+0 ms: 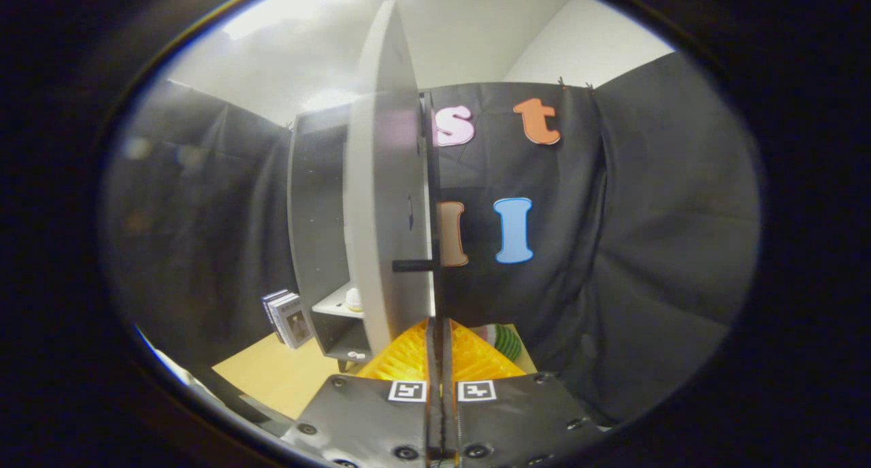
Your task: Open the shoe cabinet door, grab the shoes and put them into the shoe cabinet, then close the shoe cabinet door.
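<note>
Black cloth walls back the shoe cabinet (316,230), whose door (381,203) stands edge-on just ahead of the hand-held gripper (439,339), its fingers pressed together.

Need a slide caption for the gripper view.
Tongs closed on the thin edge of the open white cabinet door; grey shoe cabinet behind it.

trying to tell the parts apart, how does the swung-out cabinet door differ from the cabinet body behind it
The cabinet door is light grey and seen nearly edge-on, running from just ahead of the gripper upward; the cabinet body is darker and shows its side panel. The door carries a thin dark handle; the body instead holds shelves, one bearing a small white object. The door's thin edge sits between the closed fingers; the body stands beyond them. Both stand upright.
</note>
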A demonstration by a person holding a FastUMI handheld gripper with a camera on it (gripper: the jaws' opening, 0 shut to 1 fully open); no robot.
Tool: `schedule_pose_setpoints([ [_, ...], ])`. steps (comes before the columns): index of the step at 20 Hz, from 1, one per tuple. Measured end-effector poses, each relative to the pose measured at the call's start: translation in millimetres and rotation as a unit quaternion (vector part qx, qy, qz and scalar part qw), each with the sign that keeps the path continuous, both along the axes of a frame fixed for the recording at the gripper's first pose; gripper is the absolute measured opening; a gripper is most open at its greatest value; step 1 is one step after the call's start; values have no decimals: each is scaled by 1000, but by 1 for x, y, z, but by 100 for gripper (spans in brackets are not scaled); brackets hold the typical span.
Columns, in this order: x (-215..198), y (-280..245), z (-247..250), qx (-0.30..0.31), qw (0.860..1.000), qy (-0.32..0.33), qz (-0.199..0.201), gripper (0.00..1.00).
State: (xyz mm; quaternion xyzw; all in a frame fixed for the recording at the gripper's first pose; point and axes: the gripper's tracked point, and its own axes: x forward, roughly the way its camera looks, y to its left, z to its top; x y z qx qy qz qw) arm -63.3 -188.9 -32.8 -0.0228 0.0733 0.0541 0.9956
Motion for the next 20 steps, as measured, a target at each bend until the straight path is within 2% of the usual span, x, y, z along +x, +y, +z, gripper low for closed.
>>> schedule_pose_setpoints([
  [3, -47, 27, -10, -21, 1000, -12, -8, 2],
  [7, -48, 88, -61, -22, 1000, 19, 3, 3],
  [12, -31, 174, -189, 19, 992, 125, 12, 3],
  [15, -23, 201, -257, 41, 984, 171, 10, 3],
  [20, -10, 224, -382, 53, 963, 264, 0, 3],
])
